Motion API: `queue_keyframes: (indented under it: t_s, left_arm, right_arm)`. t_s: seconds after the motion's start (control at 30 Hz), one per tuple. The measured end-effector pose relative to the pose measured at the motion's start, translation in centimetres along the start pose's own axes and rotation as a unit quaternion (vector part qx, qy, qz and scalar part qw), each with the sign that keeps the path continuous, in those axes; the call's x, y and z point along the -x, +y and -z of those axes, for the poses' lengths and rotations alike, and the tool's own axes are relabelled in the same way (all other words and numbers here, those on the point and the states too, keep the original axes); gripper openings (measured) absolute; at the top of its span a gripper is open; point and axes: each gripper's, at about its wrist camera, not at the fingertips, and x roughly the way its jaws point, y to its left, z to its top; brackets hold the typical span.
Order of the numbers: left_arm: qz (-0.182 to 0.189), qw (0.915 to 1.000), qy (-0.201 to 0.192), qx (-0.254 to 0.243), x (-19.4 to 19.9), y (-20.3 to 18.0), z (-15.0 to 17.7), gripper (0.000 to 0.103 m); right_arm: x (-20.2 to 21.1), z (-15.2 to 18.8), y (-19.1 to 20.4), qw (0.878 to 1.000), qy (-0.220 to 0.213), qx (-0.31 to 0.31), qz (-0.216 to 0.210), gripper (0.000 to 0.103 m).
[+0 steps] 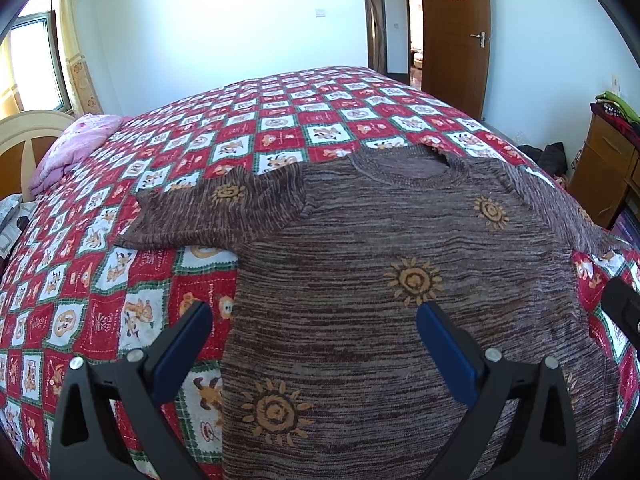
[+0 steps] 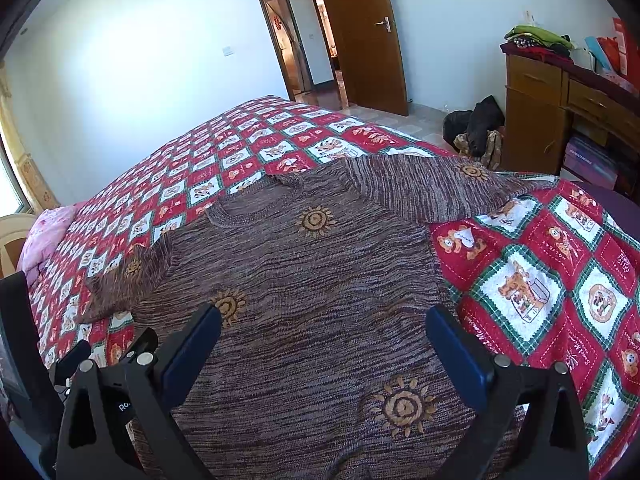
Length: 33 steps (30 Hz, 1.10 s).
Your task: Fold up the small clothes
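Left wrist view, near field: left gripper with fingers spread wide, nothing between the blue pads, hovering over the lower hem area of the sweater. Right wrist view: right gripper likewise spread wide and empty, over the same hem.

Sweater: brown marled knit with orange sun motifs, lying flat and face up on the bed, hem nearest both cameras, neckline toward 12 o'clock. Both sleeves are spread out, toward 10 o'clock and 2 o'clock. Unfolded.

Surface: bed covered by a red, white and green checkered quilt with cartoon prints; it looks smooth around the garment. Pink pillow at 10 o'clock, beside a cream headboard.

Room, far: white walls, brown wooden door with a red paper ornament at 1 o'clock, standing open to a hallway.

View differences: left wrist shows the window with curtain at 10 o'clock. Right wrist shows the wooden cabinet at 2 o'clock in full, with stacked clothes on top, a dark bundle on the tiled floor beside it, and part of the left gripper's body at 8 o'clock.
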Motion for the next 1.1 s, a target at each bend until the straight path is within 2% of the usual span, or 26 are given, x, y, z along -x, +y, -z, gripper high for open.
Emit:
queue_keyframes:
  t_s: [0.73,1.1]
  left_arm:
    - [0.01,0.9999,0.004,-0.002,0.2,-0.3,-0.2,0.103]
    - [0.012,0.9999,0.008,-0.003,0.0,-0.3,-0.3,0.103]
  right_arm:
    - [-1.2,0.0,0.1,0.999,0.023,0.013,0.03,0.102]
    - [-1.7,0.2,0.1,0.999,0.032,0.016,0.031,0.102]
